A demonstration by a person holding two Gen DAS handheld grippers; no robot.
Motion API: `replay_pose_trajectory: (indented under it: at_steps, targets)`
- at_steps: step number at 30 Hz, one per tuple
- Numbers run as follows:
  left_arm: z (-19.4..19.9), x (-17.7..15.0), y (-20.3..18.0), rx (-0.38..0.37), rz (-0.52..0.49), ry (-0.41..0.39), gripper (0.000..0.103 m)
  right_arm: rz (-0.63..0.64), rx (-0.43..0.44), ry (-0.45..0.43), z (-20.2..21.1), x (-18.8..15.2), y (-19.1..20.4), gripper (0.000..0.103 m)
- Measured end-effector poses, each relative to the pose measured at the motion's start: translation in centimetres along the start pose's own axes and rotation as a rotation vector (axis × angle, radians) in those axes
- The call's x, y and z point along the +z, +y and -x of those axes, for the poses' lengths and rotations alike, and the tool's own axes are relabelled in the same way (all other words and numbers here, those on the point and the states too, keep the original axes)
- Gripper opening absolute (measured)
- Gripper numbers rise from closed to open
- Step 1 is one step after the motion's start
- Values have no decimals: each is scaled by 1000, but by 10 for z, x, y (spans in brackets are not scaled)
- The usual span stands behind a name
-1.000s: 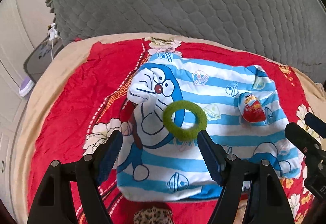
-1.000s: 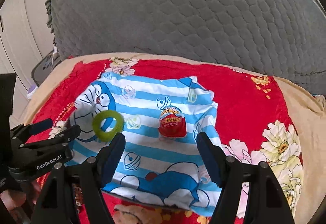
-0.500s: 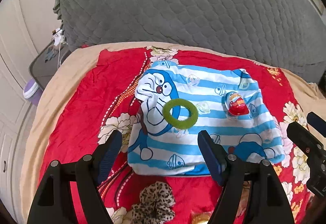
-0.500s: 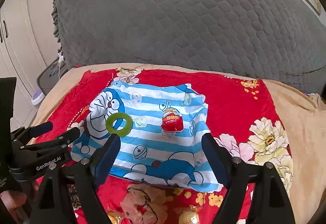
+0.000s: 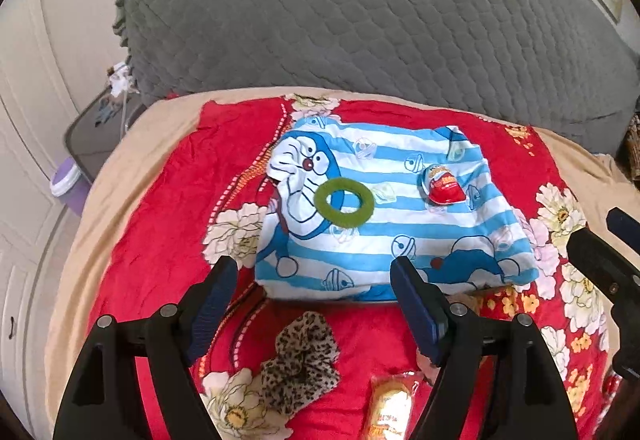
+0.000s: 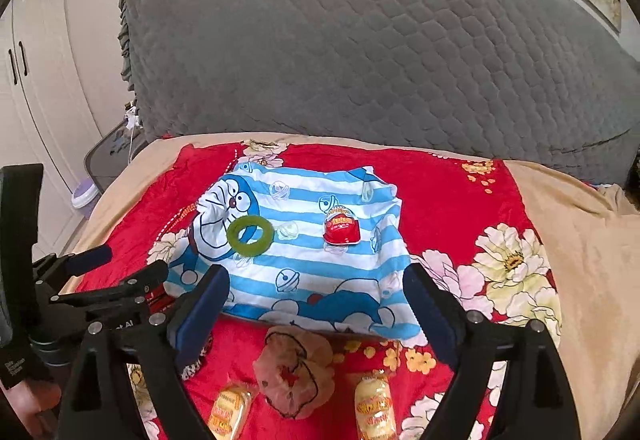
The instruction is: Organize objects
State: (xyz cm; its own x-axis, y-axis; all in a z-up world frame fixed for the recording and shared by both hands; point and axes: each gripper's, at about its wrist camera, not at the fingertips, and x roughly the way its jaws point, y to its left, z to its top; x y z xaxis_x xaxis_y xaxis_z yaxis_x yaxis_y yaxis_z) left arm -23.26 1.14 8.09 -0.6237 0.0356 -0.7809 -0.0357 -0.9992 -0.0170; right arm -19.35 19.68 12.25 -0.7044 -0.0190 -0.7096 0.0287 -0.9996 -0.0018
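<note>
A: Where did the things lie?

B: On the bed, on a red blanket [image 5: 160,240]. A striped cloth [image 5: 400,240] covered something flat, its long side running left to right. A green ring [image 5: 344,202] lay flat on the cloth's left half, over the cartoon face. A red egg [image 5: 443,185] sat on the right half, narrow end toward the grey quilt [image 5: 360,19].

A: And nearer the cameras?

B: In front of the cloth's near edge, a leopard scrunchie [image 5: 298,360], a pink scrunchie [image 6: 294,374] and two yellow snack packs [image 6: 374,406], their long axes running roughly toward the cloth.

A: The hand-held grippers?

B: The left hand-held gripper [image 5: 316,298] was spread wide, holding nothing, its fingertips [image 5: 218,282] above the blanket just short of the cloth. The right hand-held gripper [image 6: 316,304] was equally wide and empty, above the cloth's near edge. The two sat side by side, both angled down at the bed.

A: Hands?

B: Only a bit of skin at the lower left of the right view.
</note>
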Motion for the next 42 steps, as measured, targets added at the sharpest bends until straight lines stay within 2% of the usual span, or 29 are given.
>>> replay_pose_trajectory:
  at_steps: [8, 22, 34, 37, 42]
  targets:
    - [30, -6, 3, -31, 25, -16, 80, 2, -10, -33, 32, -6, -3, 93]
    - [72, -28, 5, -47, 24, -17, 83, -2, 3, -81, 86, -23, -4, 93]
    - [103, -68, 0, -72, 37, -5, 85, -3, -2, -115, 130, -46, -9, 99]
    - [107, -79, -4, -80, 30, 6, 92, -9, 2, -113, 136, -56, -9, 100]
    - [116, -99, -9, -79, 22, 2, 92, -5, 6, -107, 145, -75, -11, 101]
